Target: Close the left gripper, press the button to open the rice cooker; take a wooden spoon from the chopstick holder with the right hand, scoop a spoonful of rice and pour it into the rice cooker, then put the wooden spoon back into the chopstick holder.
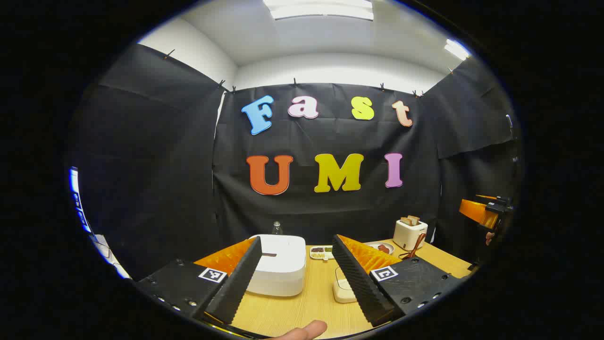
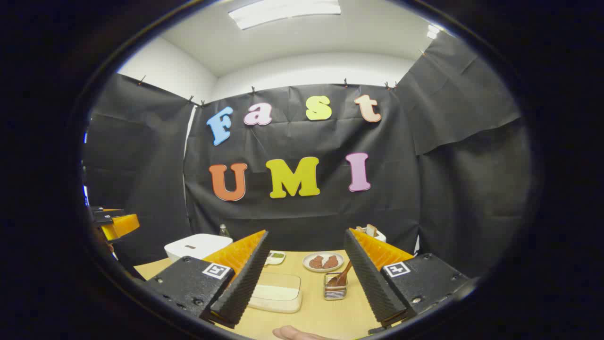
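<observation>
The white rice cooker (image 1: 278, 269) stands with its lid down on the wooden table, just ahead of my left gripper (image 1: 297, 240), whose jaws are wide open and hold nothing. It also appears at the far left as the rice cooker (image 2: 196, 246). A wire chopstick holder (image 2: 336, 287) holds the wooden spoon (image 2: 343, 275), ahead of my right gripper (image 2: 306, 233), which is open and empty. To its left lies a clear box of rice (image 2: 276, 293). The spoon (image 1: 417, 244) leans beside the toaster in the left gripper view.
A toaster (image 1: 409, 232) with bread stands at the back right. A plate of brown food (image 2: 323, 261), a small divided dish (image 1: 322, 252) and a bottle (image 1: 277, 228) sit near the back wall. A thumb (image 1: 302, 330) shows at the bottom edge.
</observation>
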Motion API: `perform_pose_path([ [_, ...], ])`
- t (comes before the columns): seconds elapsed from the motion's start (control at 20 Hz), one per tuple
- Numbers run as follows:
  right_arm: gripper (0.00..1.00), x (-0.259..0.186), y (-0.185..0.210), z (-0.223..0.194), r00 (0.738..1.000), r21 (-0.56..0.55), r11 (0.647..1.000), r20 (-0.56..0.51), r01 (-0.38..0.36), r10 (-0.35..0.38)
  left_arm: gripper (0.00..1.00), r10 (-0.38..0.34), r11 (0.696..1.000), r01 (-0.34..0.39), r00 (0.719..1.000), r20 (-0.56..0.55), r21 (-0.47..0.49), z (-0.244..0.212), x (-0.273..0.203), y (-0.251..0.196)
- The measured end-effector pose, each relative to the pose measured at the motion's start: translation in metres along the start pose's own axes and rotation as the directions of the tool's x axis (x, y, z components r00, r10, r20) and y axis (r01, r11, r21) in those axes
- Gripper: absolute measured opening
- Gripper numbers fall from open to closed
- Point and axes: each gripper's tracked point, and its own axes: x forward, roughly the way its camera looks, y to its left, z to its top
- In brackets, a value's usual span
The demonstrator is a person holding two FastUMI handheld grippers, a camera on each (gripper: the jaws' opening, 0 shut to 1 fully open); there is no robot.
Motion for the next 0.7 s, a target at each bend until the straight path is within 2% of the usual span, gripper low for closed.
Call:
perform_pose_path([
  [0.05, 1.00, 0.000, 0.000, 0.000, 1.000, 0.000, 1.000, -0.001, 0.001, -0.001, 0.95, -0.004, 1.000, 0.004, 1.000, -0.006, -0.003, -0.003, 0.000, 0.000],
  [0.1, 0.96, 0.000, 0.000, -0.001, 1.000, -0.001, 1.000, -0.001, 0.000, 0.000, 0.95, -0.007, 1.000, 0.007, 1.000, -0.009, -0.005, -0.005, 0.001, 0.001],
  [0.15, 0.96, 0.000, 0.002, -0.001, 1.000, -0.001, 1.000, -0.001, 0.000, 0.000, 0.95, -0.006, 1.000, 0.006, 1.000, -0.009, -0.006, -0.006, 0.002, 0.003],
  [0.2, 1.00, 0.000, 0.002, -0.003, 1.000, 0.001, 1.000, -0.002, 0.000, 0.000, 0.95, -0.006, 1.000, 0.006, 1.000, -0.009, -0.005, -0.007, 0.002, 0.005],
  [0.25, 0.96, 0.001, 0.002, -0.003, 1.000, 0.003, 1.000, -0.001, 0.001, -0.001, 0.95, -0.007, 1.000, 0.007, 1.000, -0.011, -0.006, -0.009, 0.002, 0.005],
  [0.4, 1.00, 0.002, -0.001, -0.005, 1.000, -0.001, 1.000, 0.006, 0.009, -0.009, 0.95, -0.007, 1.000, 0.007, 1.000, -0.015, -0.011, -0.013, 0.004, 0.007],
  [0.5, 0.95, 0.002, 0.001, -0.010, 1.000, -0.002, 1.000, 0.001, 0.005, -0.005, 0.95, -0.004, 1.000, 0.004, 1.000, -0.012, -0.004, -0.014, 0.005, 0.007],
  [0.6, 1.00, 0.003, -0.001, -0.013, 1.000, -0.001, 1.000, -0.002, 0.005, -0.005, 0.95, 0.007, 1.000, -0.007, 1.000, -0.007, 0.005, -0.017, 0.007, 0.009],
  [0.7, 1.00, 0.004, -0.003, -0.016, 1.000, -0.001, 1.000, -0.001, 0.008, -0.008, 0.96, 0.011, 1.000, -0.011, 1.000, -0.007, 0.011, -0.020, 0.008, 0.008],
])
